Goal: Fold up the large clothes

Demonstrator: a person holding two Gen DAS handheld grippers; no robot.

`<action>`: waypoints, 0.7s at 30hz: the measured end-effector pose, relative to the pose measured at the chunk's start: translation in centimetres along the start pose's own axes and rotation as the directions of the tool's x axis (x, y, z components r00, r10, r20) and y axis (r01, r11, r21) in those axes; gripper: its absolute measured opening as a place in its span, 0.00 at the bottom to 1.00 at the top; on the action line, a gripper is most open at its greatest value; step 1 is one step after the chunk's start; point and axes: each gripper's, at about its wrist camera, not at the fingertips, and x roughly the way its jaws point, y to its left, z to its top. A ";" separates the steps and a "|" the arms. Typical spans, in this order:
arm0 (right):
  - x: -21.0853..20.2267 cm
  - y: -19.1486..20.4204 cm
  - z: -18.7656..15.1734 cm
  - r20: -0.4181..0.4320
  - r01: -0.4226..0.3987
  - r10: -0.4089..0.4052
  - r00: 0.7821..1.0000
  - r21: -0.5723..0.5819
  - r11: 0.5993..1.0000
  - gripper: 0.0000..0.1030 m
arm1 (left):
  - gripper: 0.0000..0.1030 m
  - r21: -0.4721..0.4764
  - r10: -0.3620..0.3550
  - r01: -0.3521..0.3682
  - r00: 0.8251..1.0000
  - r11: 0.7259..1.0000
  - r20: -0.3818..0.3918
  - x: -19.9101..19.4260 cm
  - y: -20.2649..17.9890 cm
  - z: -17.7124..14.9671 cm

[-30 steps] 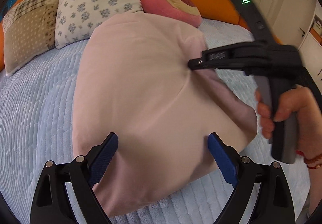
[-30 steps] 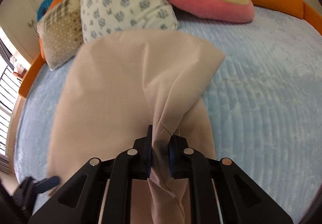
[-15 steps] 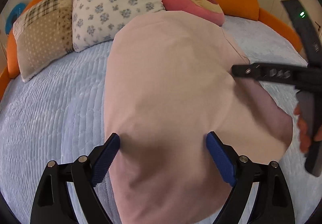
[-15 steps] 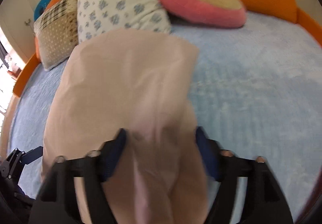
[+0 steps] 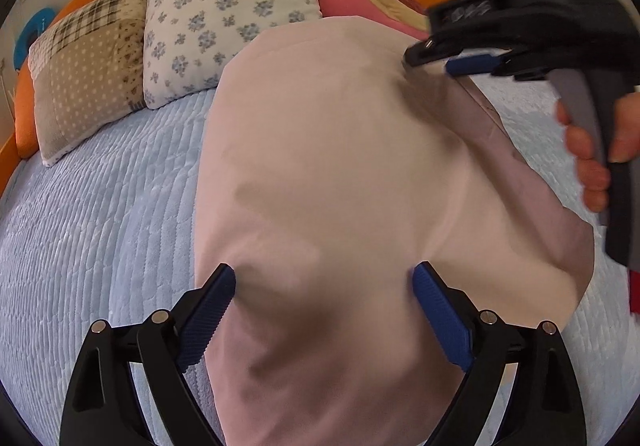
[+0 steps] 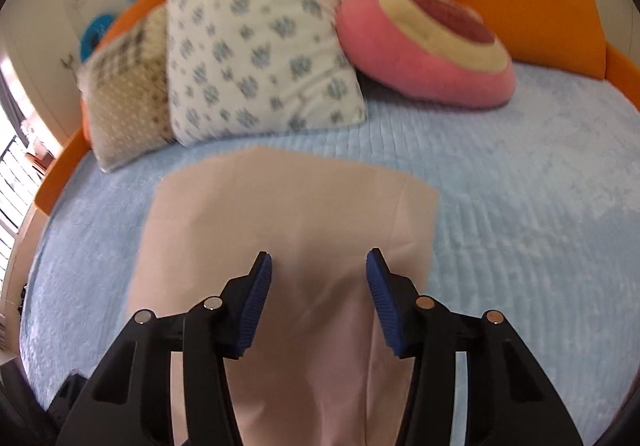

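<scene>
Your left gripper (image 5: 322, 312) hovers with blue pads spread wide over the pale pink garment (image 5: 340, 173), nothing clamped between them. That garment lies folded flat on the light blue bedspread (image 5: 88, 213), its far edge toward twelve o'clock, just short of the floral pillow (image 5: 232, 5), with the pink round cushion (image 6: 432, 45) at one o'clock. Your right gripper (image 6: 318, 290), at two o'clock from the left one and gripped by your hand (image 5: 596, 149), is closing its half-open jaws above the cloth, holding nothing.
</scene>
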 end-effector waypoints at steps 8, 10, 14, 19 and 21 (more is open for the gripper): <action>5.1 -0.8 -2.0 -0.059 -0.002 0.006 0.998 0.066 0.998 0.48 | 0.90 0.002 -0.013 0.013 0.999 1.000 0.031 0.3 0.0 0.0; 4.4 -0.8 -1.9 -0.048 -0.007 0.010 0.999 0.060 0.998 0.48 | 0.90 -0.003 -0.060 0.060 0.998 0.998 0.028 -0.3 0.7 0.2; 0.9 -2.3 -1.9 -0.045 -0.052 0.055 0.997 0.072 0.996 0.70 | 0.90 -0.124 -0.254 0.255 0.967 0.959 0.030 -2.9 6.5 1.1; -4.4 -5.0 -2.9 -0.019 -0.089 0.091 0.996 0.074 0.993 0.79 | 0.90 -0.318 -0.371 0.347 0.929 0.882 -0.016 -0.6 13.7 2.2; -5.4 -5.7 -3.5 -0.029 -0.100 0.103 0.994 0.078 0.992 0.79 | 0.89 -0.382 -0.431 0.394 0.903 0.836 -0.011 0.8 15.0 2.2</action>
